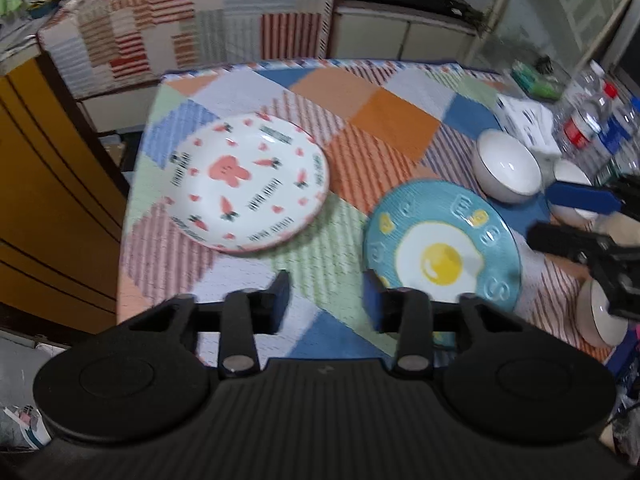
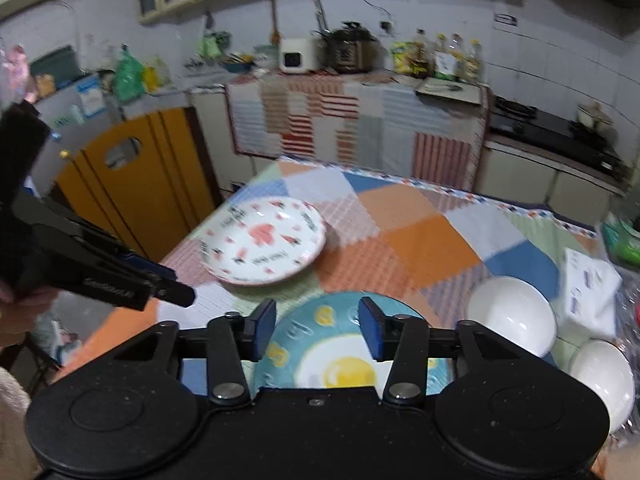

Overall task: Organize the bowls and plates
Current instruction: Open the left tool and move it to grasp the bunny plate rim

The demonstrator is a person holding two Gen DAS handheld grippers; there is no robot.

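Observation:
A white plate with pink rabbit and carrot prints (image 1: pixel 244 182) lies on the patchwork tablecloth (image 1: pixel 360 112); it also shows in the right wrist view (image 2: pixel 266 246). A blue plate with a fried-egg design (image 1: pixel 442 246) lies to its right, and under my right gripper (image 2: pixel 318 330). Three white bowls stand at the right: one (image 1: pixel 506 166), another (image 1: pixel 572 190) behind the right gripper, a third (image 1: pixel 602 312). My left gripper (image 1: pixel 326 304) is open and empty above the table's near edge. My right gripper (image 2: pixel 318 330) is open and empty, over the blue plate.
A white napkin pack (image 1: pixel 524 124) and water bottles (image 1: pixel 592 120) stand at the table's far right. A yellow chair back (image 2: pixel 136 184) is at the table's left side. Kitchen counters with appliances (image 2: pixel 296 54) run behind.

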